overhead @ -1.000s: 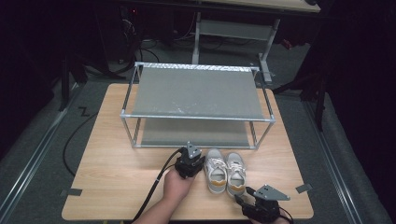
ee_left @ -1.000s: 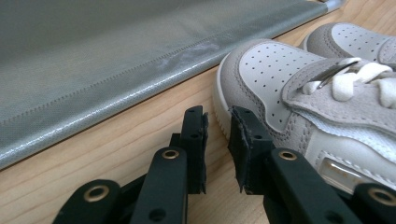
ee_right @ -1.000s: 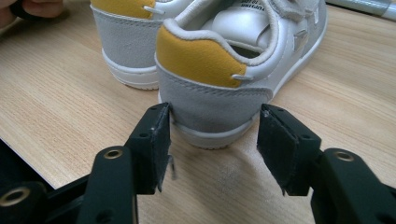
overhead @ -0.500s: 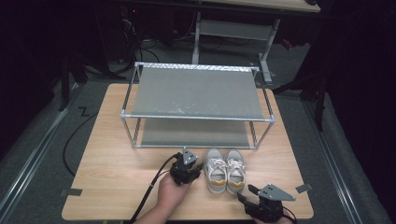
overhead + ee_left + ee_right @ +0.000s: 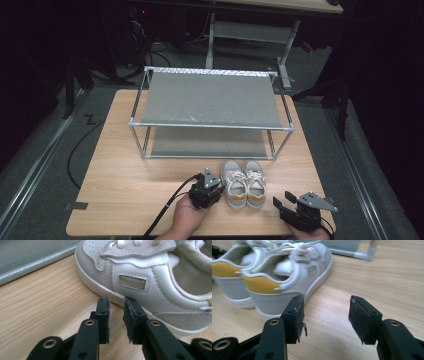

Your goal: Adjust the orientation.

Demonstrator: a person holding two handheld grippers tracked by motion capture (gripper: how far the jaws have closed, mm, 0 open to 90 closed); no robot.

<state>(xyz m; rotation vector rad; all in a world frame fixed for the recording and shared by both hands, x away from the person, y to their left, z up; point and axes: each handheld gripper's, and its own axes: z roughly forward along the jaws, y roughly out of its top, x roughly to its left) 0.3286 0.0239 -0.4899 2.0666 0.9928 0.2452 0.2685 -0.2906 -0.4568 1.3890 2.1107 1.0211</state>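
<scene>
A pair of white sneakers with yellow heel tabs (image 5: 244,184) stands on the wooden table (image 5: 125,175), toes toward the rack. My left gripper (image 5: 214,181) sits just left of the pair. In the left gripper view its jaws (image 5: 116,302) have just been closing to a narrow gap; nothing is between them, and the tips point at the sole of the nearer sneaker (image 5: 140,270) without gripping it. My right gripper (image 5: 281,201) is near the front edge, to the right of the pair. Its jaws (image 5: 325,301) stand open and empty behind the sneaker heel (image 5: 262,285).
A two-tier metal-frame rack with grey shelves (image 5: 210,97) stands at the back of the table, its lower shelf (image 5: 205,142) just beyond the sneaker toes. A black cable (image 5: 172,205) trails from the left gripper. Dark floor and furniture legs surround the table.
The left gripper has drawn back toward the table's front edge, beside the sneakers. The right gripper has shifted to the right along the front edge. The sneakers have not moved.
</scene>
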